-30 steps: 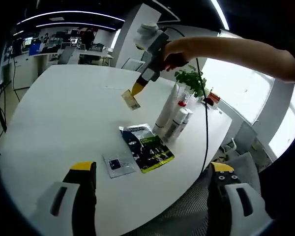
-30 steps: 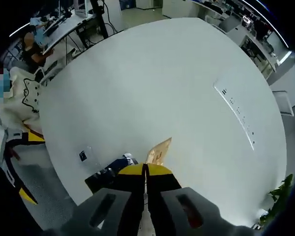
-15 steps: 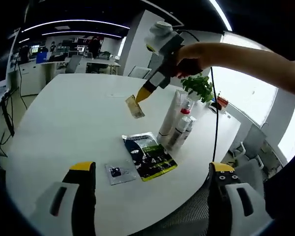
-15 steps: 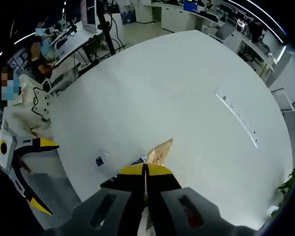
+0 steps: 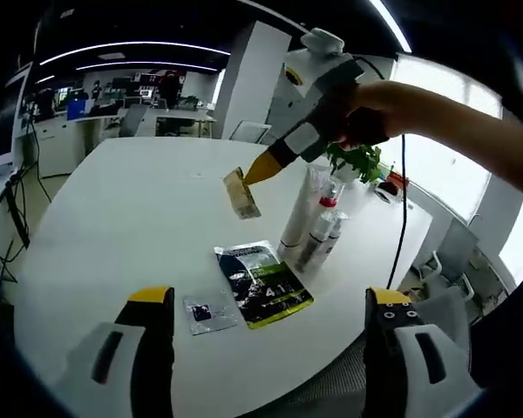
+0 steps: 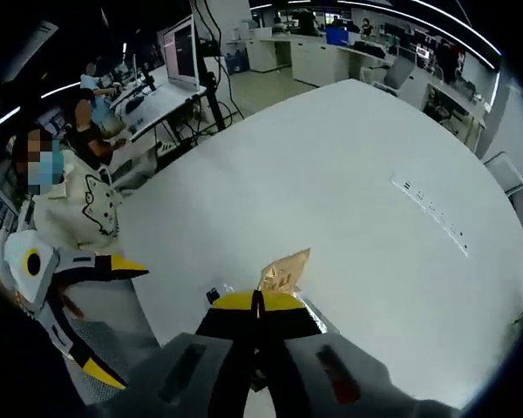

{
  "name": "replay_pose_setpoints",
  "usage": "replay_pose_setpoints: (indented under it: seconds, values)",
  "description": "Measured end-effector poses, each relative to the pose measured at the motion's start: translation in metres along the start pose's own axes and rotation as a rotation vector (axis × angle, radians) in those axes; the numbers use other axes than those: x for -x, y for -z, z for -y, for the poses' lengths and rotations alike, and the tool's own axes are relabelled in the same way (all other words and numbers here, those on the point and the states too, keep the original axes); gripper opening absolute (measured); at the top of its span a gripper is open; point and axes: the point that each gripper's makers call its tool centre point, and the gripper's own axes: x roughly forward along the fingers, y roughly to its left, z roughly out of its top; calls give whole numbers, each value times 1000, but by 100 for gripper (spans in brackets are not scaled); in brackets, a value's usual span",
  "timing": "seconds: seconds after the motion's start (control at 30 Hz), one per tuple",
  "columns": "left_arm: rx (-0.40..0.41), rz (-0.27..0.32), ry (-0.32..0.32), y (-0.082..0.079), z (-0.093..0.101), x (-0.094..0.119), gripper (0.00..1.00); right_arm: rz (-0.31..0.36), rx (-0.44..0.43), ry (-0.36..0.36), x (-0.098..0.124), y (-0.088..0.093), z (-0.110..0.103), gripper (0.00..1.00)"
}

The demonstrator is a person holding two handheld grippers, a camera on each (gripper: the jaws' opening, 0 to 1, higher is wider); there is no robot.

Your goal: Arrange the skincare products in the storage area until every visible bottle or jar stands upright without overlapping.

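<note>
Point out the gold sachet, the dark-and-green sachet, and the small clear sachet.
gold sachet (image 5: 241,194), left gripper view, middle of the pack hanging from the right gripper's jaws.
dark-and-green sachet (image 5: 261,275), left gripper view, centre of its printed face.
small clear sachet (image 5: 208,312), left gripper view, its dark label.

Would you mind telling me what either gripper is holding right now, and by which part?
The right gripper is shut on a small tan sachet, pinching its upper edge so it hangs above the table. The left gripper is open and holds nothing.
</note>
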Motion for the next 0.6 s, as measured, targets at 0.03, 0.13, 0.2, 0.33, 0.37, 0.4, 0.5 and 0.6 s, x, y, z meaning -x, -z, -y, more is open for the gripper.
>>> replay_pose_setpoints:
  seconds: [0.03, 0.13, 0.2, 0.33, 0.37, 0.4, 0.5, 0.6]
  values:
    - [-5, 3, 3, -1, 2, 1, 87, 15, -13, -12, 2, 0, -3, 1]
    - [-15, -1, 1, -1, 5, 0, 86, 47, -24, -38, 8, 3, -14, 1]
    - [-18, -2, -2, -1, 3, 0, 86, 57, -24, -41, 11, 5, -19, 1]
    - [-20, 3, -6, -4, 5, -2, 83, 114, -52, -61, 19, 2, -30, 1]
    - [-23, 6, -6, -6, 6, -3, 83, 127, -57, -67, 22, 1, -36, 1]
    - [-24, 8, -8, -8, 6, -4, 81, 135, -56, -68, 24, 1, -39, 1]
    - [-25, 25, -17, -14, 6, -6, 78, 169, -70, -80, 27, 0, -50, 1]
    - [-30, 37, -28, -20, 3, -9, 73, 203, -83, -90, 30, -1, -56, 1]
